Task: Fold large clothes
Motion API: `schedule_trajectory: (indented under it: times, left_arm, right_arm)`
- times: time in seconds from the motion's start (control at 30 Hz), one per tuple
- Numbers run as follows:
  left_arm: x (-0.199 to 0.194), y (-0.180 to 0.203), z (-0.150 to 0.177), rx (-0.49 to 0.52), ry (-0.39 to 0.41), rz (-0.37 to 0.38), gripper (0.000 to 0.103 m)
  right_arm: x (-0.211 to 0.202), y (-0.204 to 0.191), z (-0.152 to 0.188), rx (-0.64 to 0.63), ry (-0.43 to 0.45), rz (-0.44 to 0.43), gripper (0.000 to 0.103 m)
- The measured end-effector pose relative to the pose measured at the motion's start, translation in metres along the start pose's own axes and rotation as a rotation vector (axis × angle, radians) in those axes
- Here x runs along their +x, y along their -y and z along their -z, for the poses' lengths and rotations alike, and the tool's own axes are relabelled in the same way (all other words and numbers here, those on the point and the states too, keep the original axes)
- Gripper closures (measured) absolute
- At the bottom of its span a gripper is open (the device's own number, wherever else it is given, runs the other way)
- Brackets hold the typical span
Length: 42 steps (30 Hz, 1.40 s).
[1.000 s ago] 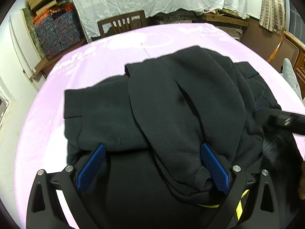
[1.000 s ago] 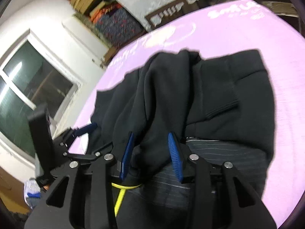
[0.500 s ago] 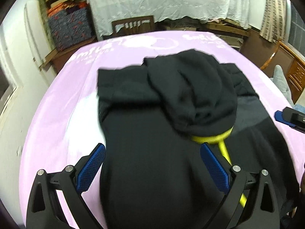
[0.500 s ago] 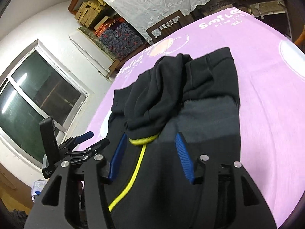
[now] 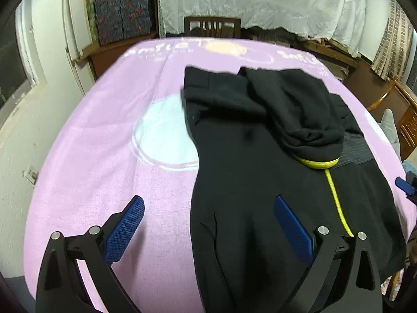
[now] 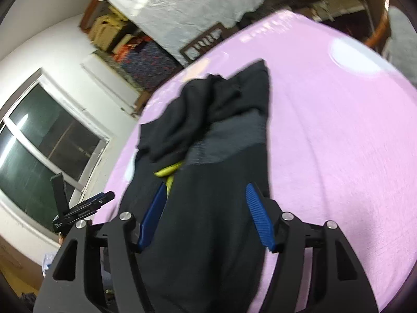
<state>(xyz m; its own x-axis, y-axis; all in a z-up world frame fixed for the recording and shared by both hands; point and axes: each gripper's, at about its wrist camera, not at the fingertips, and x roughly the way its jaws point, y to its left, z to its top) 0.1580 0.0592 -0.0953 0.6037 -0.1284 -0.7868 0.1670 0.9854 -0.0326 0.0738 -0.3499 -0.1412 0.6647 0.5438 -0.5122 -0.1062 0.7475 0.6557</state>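
Jacket: black jacket (image 5: 255, 182) lies long on the pink blanket (image 5: 109, 177), its near end hangs toward the person; a bunched sleeve (image 5: 294, 109) is piled on the far half, above the yellow zipper (image 5: 336, 198).
Left gripper: left gripper (image 5: 208, 230) hovers over the near left edge of the cloth with its fingers wide apart, holding nothing; one blue pad is over the blanket, the other over the cloth.
Right gripper: right gripper (image 6: 206, 216) is also spread wide and empty, over the near part of the jacket, to the right of the zipper.
Step in hand: I judge the next fold is being prepared. It is better to flatten the bunched sleeve first, then pinch one layer only at each near corner and lift both sides evenly.
Risk: thick fleece can slip or take two layers in the pinch.
Around: wooden chair (image 5: 212, 27) behind the table, white lace cloth (image 5: 260, 2), patterned boxes (image 5: 121, 18), window (image 6: 39, 140).
In the way: nothing lies on the blanket beside the jacket.
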Motion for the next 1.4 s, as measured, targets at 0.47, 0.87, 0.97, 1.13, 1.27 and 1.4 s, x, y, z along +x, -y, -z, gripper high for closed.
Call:
schedule_trajectory:
  times: [0.47,0.87,0.97,1.13,1.27,1.4]
  left_arm:
    - [0.024,-0.01,0.015,-0.029,-0.126,0.226,0.005]
    - [-0.023,0.006,0.085,-0.003,-0.142,0.455,0.005]
    - [-0.03,0.012,0.096,-0.003,-0.131,0.499,0.005]
    - [-0.034,0.019,0.103,0.021,-0.083,0.494,0.006]
    - [-0.029,0.015,0.096,0.012,-0.078,0.502,0.016]
    - [-0.024,0.017,0.09,0.003,-0.08,0.497,0.025]
  right_arm:
    - [0.021,0.016,0.005,0.034,-0.109,-0.024,0.039]
    - [-0.019,-0.005,0.054,-0.032,-0.146,-0.103,0.039]
    - [-0.03,-0.012,0.07,-0.049,-0.153,-0.138,0.039]
    - [-0.032,-0.026,0.083,-0.113,-0.151,-0.119,0.039]
    - [-0.025,-0.022,0.085,-0.11,-0.151,-0.132,0.041]
    - [-0.023,-0.016,0.085,-0.103,-0.145,-0.111,0.059]
